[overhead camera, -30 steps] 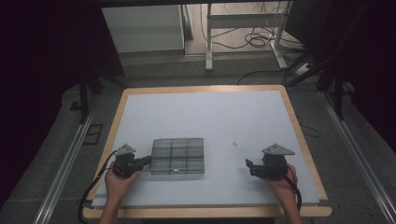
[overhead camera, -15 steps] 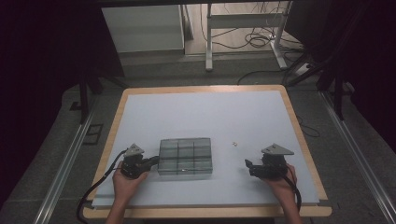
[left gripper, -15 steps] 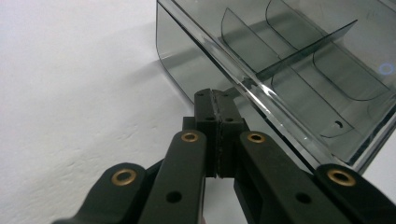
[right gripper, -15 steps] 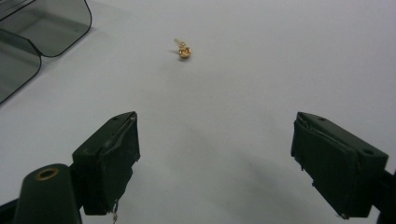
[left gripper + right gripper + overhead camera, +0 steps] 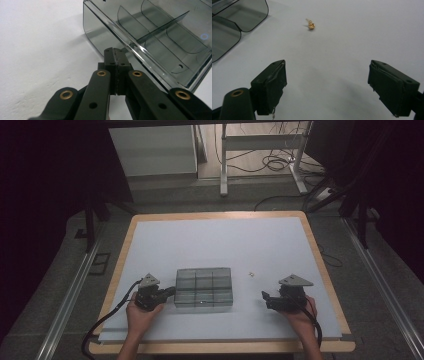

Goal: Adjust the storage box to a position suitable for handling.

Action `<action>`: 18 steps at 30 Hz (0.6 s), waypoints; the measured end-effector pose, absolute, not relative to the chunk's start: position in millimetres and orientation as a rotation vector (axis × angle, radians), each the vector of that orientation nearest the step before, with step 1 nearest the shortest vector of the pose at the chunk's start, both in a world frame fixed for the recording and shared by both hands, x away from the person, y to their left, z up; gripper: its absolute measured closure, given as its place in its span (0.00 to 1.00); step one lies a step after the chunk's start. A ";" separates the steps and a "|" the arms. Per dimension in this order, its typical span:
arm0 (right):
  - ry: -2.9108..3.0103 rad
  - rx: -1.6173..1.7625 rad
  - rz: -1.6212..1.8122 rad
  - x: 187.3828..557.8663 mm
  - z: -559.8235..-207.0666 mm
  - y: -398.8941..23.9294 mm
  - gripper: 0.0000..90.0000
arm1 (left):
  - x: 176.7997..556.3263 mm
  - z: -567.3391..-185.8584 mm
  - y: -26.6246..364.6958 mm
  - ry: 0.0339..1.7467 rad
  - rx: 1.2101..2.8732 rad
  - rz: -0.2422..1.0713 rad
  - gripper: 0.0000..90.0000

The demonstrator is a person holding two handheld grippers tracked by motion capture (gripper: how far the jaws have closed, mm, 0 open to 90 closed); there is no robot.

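The table (image 5: pixel 165 240) takes up most of what I can see from here, a pale white sheet with a wooden edge and almost nothing on it. Toward the person's side sits the tray (image 5: pixel 204 288), a smoky clear plastic box split into 6 compartments, 2 rows of 3, and every compartment looks empty as far as I can tell.

The left gripper (image 5: pixel 169 292) is at the tray's left wall, its tips right against it. In the left gripper view its jaws are clenched together with nothing between them, their front end at or just beside the tray's rim (image 5: pixel 130 45); I judge it is nudging or steadying the tray rather than gripping it. The right gripper (image 5: pixel 265 297) rests well to the right of the tray, jaws spread wide and holding nothing, pointing across bare tabletop.

Smallest of all is the gold stud (image 5: pixel 311 25), a tiny earring-like piece lying alone on the white surface between the tray and the right gripper, nearer the tray's far right corner (image 5: pixel 259 15). It is well ahead of the open jaws and untouched.

So the work looks barely begun: the tray seems placed, but the stud is not yet picked up, and dropping it into 1 compartment is what remains.
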State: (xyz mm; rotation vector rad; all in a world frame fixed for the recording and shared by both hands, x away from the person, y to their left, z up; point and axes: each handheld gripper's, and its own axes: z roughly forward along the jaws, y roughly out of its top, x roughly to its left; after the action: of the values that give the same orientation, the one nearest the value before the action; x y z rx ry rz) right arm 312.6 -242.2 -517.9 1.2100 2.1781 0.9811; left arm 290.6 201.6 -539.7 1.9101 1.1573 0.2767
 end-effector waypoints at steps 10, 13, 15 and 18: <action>2.175 1.214 0.991 312.2 -517.1 -243.1 0.16 | 289.1 -536.0 202.2 1.135 1.907 0.286 1.00; 2.180 1.213 1.021 312.0 -516.5 -243.5 0.16 | 287.6 -533.9 208.2 1.134 1.896 0.285 1.00; 2.181 1.208 1.023 311.9 -516.3 -243.4 0.16 | 286.2 -532.3 212.4 1.141 1.887 0.282 1.00; 2.179 1.208 1.029 311.7 -515.9 -243.9 0.16 | 283.4 -528.9 218.3 1.133 1.879 0.280 1.00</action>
State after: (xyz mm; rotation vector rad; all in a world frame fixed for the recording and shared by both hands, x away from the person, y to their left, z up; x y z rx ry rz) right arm 311.7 -243.9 -515.9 1.2085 2.1792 1.0285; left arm 283.4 218.3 -528.9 1.8788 1.1335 0.2800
